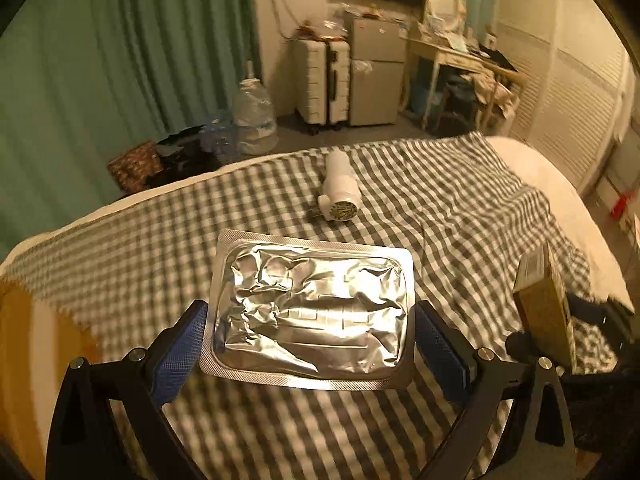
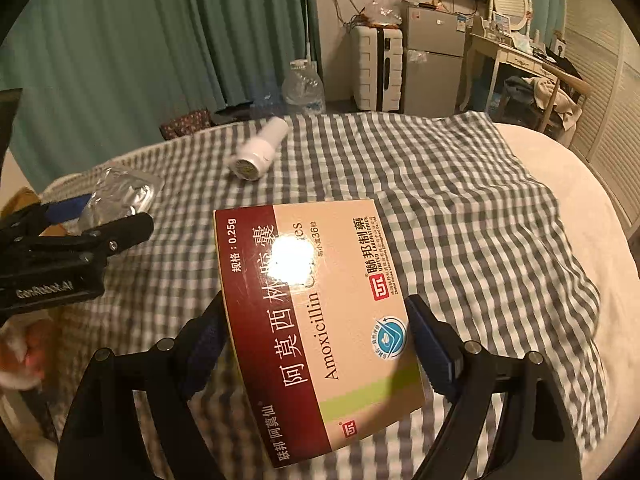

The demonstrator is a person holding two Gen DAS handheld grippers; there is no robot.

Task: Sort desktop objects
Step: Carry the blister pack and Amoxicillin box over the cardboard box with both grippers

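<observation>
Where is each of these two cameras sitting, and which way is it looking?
Left wrist: rides the left gripper, looking forward and down at its silver foil pack; own black arms and blue pads show.
Right wrist: rides the right gripper, looking down at its amoxicillin box; a hand shows at left.
Shared: checked cloth, white bottle, each other's gripper.

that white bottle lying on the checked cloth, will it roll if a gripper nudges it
Probably yes. The white bottle lies on its side, so a sideways nudge would likely roll it. The checked cloth is soft and wrinkled, which may slow it. It looks like smooth plastic, so the pads might slip.
</observation>
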